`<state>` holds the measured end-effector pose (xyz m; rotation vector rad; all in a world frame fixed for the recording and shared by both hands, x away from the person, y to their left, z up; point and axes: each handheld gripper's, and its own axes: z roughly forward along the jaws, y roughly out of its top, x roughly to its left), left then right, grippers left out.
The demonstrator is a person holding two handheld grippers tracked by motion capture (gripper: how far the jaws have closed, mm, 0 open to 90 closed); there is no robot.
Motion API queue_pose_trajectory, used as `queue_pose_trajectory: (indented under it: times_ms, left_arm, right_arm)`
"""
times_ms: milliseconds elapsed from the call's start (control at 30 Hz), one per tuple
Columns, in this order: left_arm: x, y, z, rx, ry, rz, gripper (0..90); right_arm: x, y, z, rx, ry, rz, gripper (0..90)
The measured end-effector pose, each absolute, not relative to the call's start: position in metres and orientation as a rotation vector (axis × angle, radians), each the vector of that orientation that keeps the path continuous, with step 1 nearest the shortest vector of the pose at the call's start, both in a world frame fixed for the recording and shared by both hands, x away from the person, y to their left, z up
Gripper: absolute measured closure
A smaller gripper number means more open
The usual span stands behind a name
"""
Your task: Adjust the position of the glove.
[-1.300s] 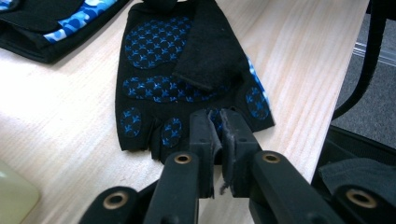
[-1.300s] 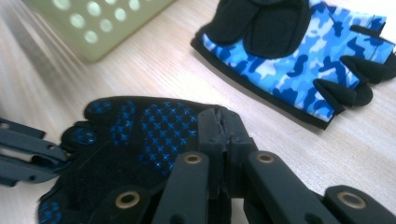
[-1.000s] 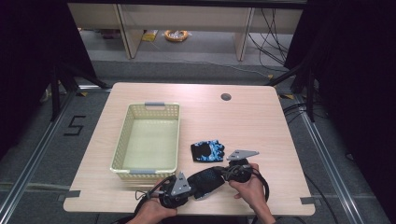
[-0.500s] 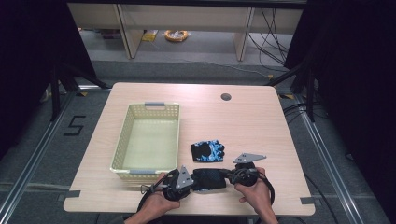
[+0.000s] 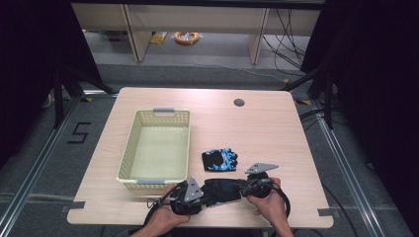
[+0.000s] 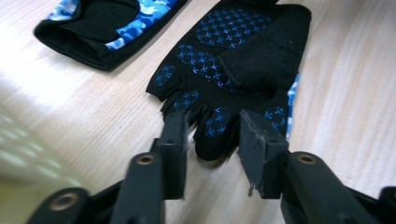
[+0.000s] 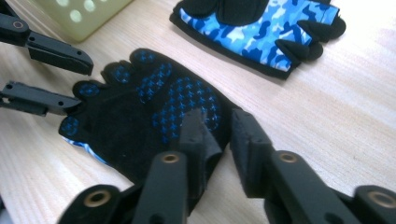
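The glove [image 5: 221,190] lies palm up on the table [image 5: 267,128] near my edge, between my two grippers. My left gripper [image 6: 212,135] has just been opening its jaws: they stand partly apart around a finger stub, pads off the fabric. My right gripper [image 7: 217,133] has likewise just been opening; its jaws stand narrowly apart over the cuff end, gripping nothing that I can see. A second ago both were shut there, so I judge the glove is released and laid flat. The other glove [image 5: 219,160] lies just beyond it, the basket [image 5: 129,158] to the left, with nothing in it.
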<state>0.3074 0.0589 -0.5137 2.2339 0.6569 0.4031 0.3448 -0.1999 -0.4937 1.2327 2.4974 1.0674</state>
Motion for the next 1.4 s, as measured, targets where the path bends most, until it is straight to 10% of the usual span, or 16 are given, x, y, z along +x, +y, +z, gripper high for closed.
queue_pose_trajectory:
  times_ms: [467,1400]
  left_arm:
    - [0.282,0.082,-0.494,2.144,0.713,0.291,41.9]
    - [0.267,0.145,-0.5,2.107,0.881,0.212,32.6]
  right_arm:
    - [0.348,-0.2,-0.477,1.237,2.359,1.105,47.3]
    - [0.427,-0.106,-0.484,1.304,2.436,0.999,39.7]
